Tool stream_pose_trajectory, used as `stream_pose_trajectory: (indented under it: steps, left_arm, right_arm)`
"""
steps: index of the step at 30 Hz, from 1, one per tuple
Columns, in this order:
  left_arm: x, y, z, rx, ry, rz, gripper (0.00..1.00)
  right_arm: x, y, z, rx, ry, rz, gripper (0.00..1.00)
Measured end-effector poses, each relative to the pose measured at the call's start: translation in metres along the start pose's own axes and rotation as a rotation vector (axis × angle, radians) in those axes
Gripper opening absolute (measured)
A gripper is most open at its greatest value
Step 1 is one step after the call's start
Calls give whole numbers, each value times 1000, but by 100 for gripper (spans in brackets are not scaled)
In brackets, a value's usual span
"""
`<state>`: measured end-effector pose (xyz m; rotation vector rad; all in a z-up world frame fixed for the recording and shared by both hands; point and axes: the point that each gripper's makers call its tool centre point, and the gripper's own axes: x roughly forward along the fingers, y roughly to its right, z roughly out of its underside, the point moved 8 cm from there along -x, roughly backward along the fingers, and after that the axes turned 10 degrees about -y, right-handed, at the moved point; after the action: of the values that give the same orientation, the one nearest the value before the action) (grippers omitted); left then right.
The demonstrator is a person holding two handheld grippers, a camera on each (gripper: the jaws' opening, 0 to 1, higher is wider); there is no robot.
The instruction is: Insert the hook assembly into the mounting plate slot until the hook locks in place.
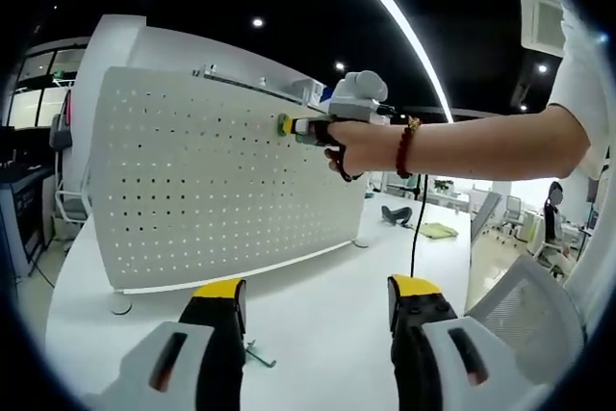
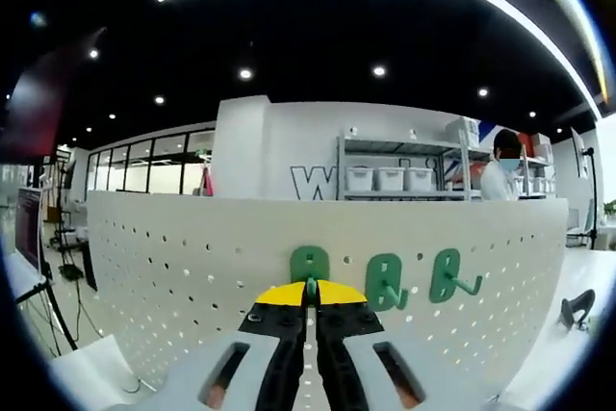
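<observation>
Closest in the right gripper view is the right gripper (image 2: 310, 297) itself, yellow-tipped jaws pinched together on a green hook (image 2: 310, 267), pressed right against the white pegboard (image 2: 192, 257). So the insert step looks to be underway. To do it well, I'd keep the hook square to the board, push straight in and ease down until it seats, with no twisting. Whether it's actually locked I can't tell from here.

On the board, out toward 3 o'clock from the held hook, two more green hooks (image 2: 387, 281) and (image 2: 450, 274) are already hanging.

In the left gripper view the left gripper (image 1: 316, 310) sits at 6 o'clock, jaws wide apart, holding nothing, hovering over the white table (image 1: 318, 286). Beyond it, at about 12 o'clock, a hand (image 1: 361, 146) works the other gripper at the board.

Farther back, a shelf (image 2: 395, 170) holds some white bins (image 2: 390, 178); can't see what's in them.
</observation>
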<state>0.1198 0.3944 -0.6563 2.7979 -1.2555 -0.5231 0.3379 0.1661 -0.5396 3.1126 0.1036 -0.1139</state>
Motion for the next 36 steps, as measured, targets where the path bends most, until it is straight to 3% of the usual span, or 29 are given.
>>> stream_pose_trajectory:
  steps: [16,20,36]
  left_arm:
    - [7,-5,4,3,-29,-7,59]
    - [9,-8,4,10,-40,-9,59]
    - [19,-25,21,32,-153,-42,51]
  right_arm:
    - [0,1,3,-13,-63,-31,2]
    - [0,2,7,12,-81,-52,7]
    - [-20,9,16,10,-94,-100,12]
